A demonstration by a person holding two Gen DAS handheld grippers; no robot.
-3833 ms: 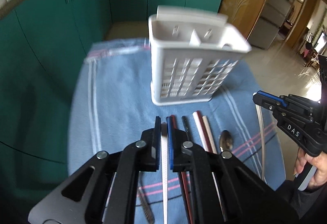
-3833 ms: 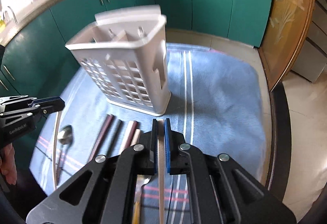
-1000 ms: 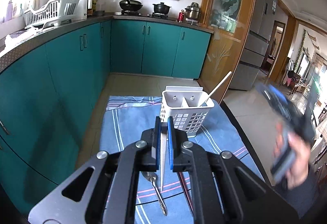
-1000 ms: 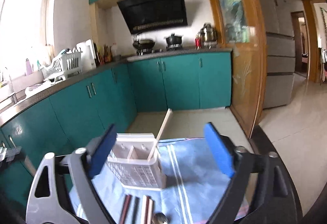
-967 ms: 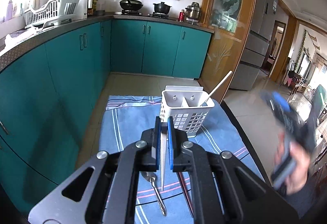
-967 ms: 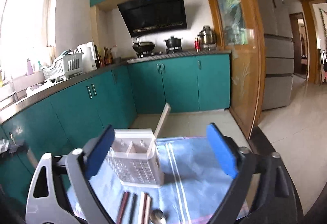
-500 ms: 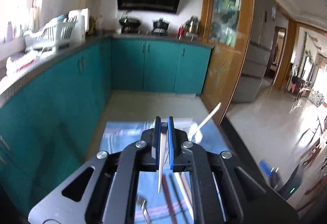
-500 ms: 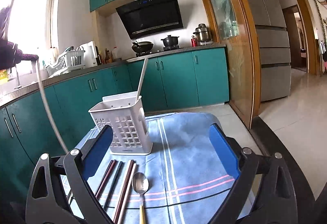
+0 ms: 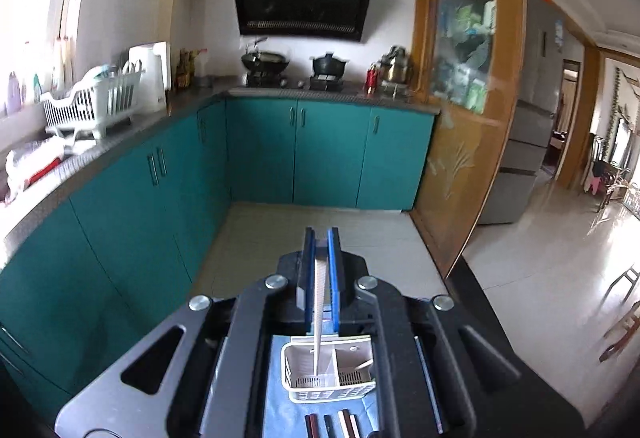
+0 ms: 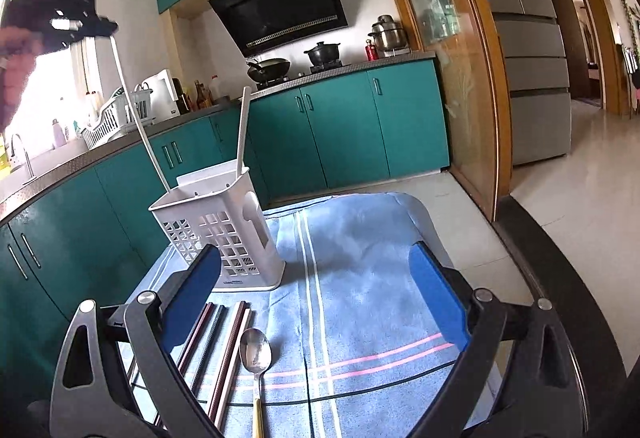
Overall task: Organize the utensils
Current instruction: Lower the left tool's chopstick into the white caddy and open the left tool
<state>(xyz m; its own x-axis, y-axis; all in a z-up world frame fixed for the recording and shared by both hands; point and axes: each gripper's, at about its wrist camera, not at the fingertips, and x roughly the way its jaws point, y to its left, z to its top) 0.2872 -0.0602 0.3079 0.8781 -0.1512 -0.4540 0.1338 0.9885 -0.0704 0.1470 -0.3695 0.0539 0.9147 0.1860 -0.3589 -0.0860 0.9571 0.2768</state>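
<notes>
My left gripper (image 9: 320, 238) is shut on a white chopstick (image 9: 319, 318) that hangs down from it. The chopstick's lower tip is at the mouth of the left compartment of the white slotted utensil basket (image 9: 330, 370). The right wrist view shows that gripper (image 10: 108, 25) high at the upper left, with its chopstick (image 10: 136, 118) slanting down to the basket (image 10: 224, 230). Another white chopstick (image 10: 243, 130) stands in the basket. My right gripper (image 10: 314, 298) is open and empty, low over the blue cloth (image 10: 380, 258). Several dark and pale chopsticks (image 10: 224, 350) and a spoon (image 10: 256, 352) lie in front of the basket.
The cloth covers a small dark-edged table (image 10: 560, 270). Teal cabinets (image 10: 340, 134) run along the left and far side, with a dish rack (image 9: 88, 106) on the counter. Tiled floor (image 10: 580, 178) opens to the right.
My left gripper has risen with the white chopstick and now holds it above the basket, tip at its mouth. My right gripper has sunk toward the cloth, still open.
</notes>
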